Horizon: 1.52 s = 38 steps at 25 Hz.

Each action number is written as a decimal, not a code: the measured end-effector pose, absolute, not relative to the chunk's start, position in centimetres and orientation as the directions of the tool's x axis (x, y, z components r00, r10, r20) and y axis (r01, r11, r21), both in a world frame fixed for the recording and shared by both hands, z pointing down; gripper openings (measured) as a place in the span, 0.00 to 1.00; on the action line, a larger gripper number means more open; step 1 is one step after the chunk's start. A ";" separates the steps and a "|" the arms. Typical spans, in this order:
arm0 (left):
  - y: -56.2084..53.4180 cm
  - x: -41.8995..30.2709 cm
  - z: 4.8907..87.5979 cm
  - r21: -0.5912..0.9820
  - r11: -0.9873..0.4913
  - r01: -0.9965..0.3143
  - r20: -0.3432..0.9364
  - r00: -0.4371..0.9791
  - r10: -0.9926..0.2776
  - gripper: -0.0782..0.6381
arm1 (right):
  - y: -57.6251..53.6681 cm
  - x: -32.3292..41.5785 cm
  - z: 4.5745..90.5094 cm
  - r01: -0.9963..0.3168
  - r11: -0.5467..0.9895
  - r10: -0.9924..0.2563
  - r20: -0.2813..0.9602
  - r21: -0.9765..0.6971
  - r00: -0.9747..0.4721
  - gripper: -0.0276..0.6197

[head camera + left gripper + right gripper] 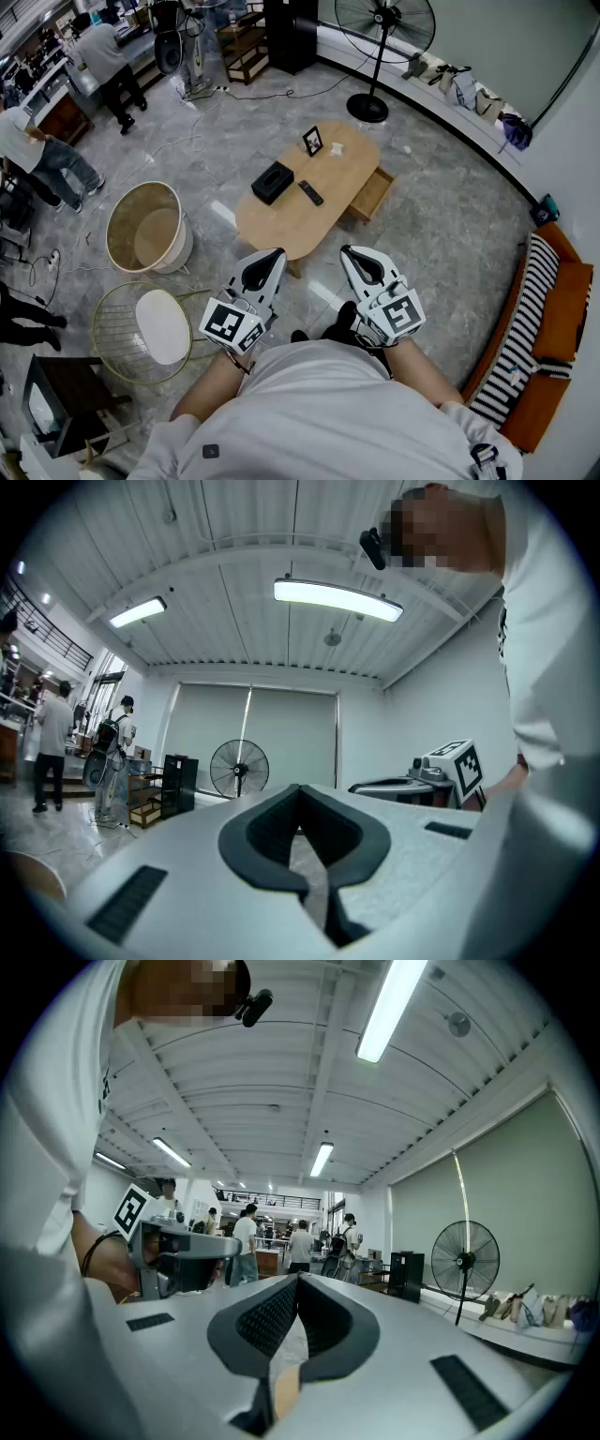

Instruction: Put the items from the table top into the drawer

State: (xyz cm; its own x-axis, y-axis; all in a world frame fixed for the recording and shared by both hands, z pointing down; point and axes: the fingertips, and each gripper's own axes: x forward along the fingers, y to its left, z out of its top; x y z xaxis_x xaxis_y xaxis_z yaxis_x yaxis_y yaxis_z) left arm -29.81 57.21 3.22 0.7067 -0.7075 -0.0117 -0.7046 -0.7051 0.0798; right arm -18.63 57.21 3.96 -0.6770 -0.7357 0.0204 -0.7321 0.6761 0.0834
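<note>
The left claw [267,261] and right claw [358,258] are both closed on nothing, held level and well short of the bench [281,223], likely just approaching. On the bench lie a black box [272,182], remote [310,193] and picture frame [312,141]. The drawer [371,194] on the bench's right side stands open, ready.

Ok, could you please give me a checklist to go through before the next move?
1. Drawer pulled open: ok.
2. Black box, remote, picture frame and small white item on the table: ok.
3. Left tool and right tool empty: ok.
4. Jaws apart for a grasp: not ok, both shut.
5. Tools close to the table: not ok, both held near the person.
6. Room in the drawer: cannot tell.
</note>
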 end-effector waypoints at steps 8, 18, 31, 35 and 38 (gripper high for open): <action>54.7 -28.2 4.3 0.086 -0.696 -0.712 0.002 0.699 -0.715 0.12 | 54.7 -16.4 5.5 -0.727 0.683 -0.730 0.030 0.062 -0.683 0.08; 48.6 -21.1 5.5 0.093 -0.690 -0.718 0.038 0.695 -0.718 0.12 | 49.0 -8.9 6.6 -0.721 0.693 -0.721 0.043 0.010 -0.692 0.08; 41.9 -11.3 6.2 0.114 -0.669 -0.734 0.056 0.677 -0.733 0.12 | 43.4 1.4 8.5 -0.709 0.704 -0.703 0.094 -0.043 -0.705 0.08; 40.6 -10.4 7.0 0.127 -0.669 -0.733 0.077 0.679 -0.730 0.12 | 41.8 2.4 8.9 -0.711 0.701 -0.704 0.102 -0.057 -0.703 0.08; 39.1 -10.1 7.4 0.127 -0.669 -0.732 0.080 0.680 -0.728 0.12 | 40.3 2.8 9.4 -0.711 0.701 -0.703 0.112 -0.060 -0.703 0.08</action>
State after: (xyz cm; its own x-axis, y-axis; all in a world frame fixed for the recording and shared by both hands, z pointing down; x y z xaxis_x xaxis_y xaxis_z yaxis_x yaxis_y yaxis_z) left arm -10.13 39.12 7.35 0.6804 -0.7285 0.0802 -0.7318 -0.6695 0.1274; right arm 2.78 40.31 9.37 -0.7026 -0.7028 0.1115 -0.7107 0.7009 -0.0605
